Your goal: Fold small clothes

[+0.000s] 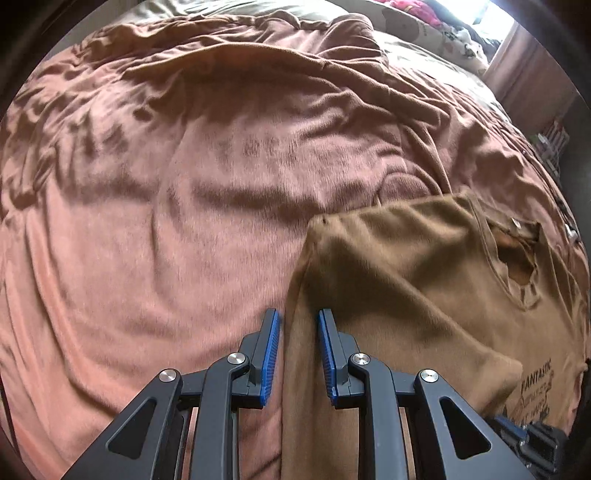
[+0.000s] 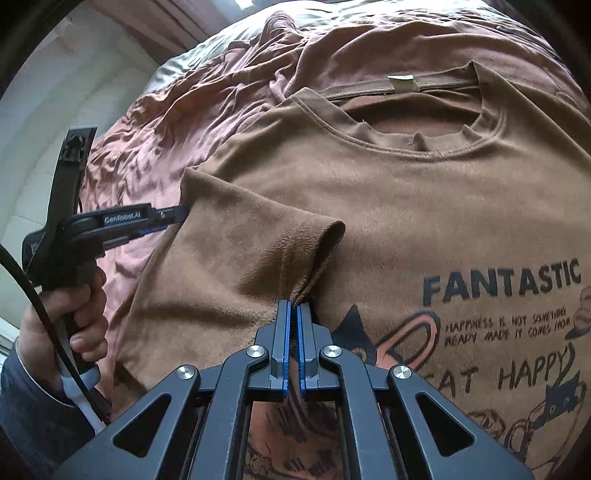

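Observation:
A brown T-shirt (image 2: 424,206) with a "FANTASTIC" cat print lies face up on a pinkish-brown blanket (image 1: 184,184). Its left sleeve (image 2: 258,240) is folded in over the chest. My right gripper (image 2: 293,304) is shut on the sleeve's cuff edge. My left gripper (image 1: 299,321) has its jaws a little apart with the folded side edge of the shirt (image 1: 388,266) between them; in the right wrist view it (image 2: 177,214) sits at the shirt's shoulder fold. The neckline (image 2: 413,125) with a white label points to the far side.
The rumpled blanket (image 2: 221,92) covers the bed. Pillows and bright bedding (image 1: 443,29) lie at the far end. A wall (image 2: 55,92) stands beside the bed. The person's hand (image 2: 74,314) holds the left gripper's handle.

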A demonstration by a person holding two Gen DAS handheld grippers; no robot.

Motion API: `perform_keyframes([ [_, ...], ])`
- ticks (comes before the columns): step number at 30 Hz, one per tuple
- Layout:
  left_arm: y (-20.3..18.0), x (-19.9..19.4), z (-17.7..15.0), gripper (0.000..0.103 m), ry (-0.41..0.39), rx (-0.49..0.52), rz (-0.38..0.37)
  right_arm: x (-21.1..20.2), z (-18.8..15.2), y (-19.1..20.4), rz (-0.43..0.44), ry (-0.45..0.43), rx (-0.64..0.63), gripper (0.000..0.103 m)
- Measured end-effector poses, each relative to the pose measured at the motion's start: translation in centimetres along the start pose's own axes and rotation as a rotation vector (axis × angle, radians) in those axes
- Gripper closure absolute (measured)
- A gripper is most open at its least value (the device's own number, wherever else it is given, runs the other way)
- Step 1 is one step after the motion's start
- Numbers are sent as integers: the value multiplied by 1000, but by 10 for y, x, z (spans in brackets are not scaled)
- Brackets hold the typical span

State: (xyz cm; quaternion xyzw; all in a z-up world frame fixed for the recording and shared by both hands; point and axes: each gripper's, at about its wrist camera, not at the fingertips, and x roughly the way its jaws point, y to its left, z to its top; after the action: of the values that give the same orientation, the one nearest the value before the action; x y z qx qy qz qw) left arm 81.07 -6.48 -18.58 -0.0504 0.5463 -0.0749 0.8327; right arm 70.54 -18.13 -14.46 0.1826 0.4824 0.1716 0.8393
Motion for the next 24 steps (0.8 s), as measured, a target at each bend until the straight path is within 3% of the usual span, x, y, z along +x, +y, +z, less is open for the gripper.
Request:
perform_keyframes([
  [8,6,14,28,79,-15,-62,7,-12,4,-20,40,40,25,101],
  [12,14,3,29,80,-45,-89,99,-21,-2,-32,66,43,36,101],
  [13,19,-1,27,80,-53,-104,97,-24,-4,-33,66,43,33,101],
  [16,25,-13,13,80,-54,-127,-4,-30,-6,-30,38,53,10,101],
  [18,24,-20,2,80,-53,-108,-1,-37,-7,-26,21,43,-10,100],
  [20,25,-26,-11,80,-41,-95,-9,-42,-10,-22,4,40,-22,91],
  [22,24,-33,-25,80,-27,-87,-27,-47,-14,-19,-16,35,-34,66],
  [24,22,-43,-39,79,-26,-65,-32,-55,-20,-17,-47,27,-48,60],
])
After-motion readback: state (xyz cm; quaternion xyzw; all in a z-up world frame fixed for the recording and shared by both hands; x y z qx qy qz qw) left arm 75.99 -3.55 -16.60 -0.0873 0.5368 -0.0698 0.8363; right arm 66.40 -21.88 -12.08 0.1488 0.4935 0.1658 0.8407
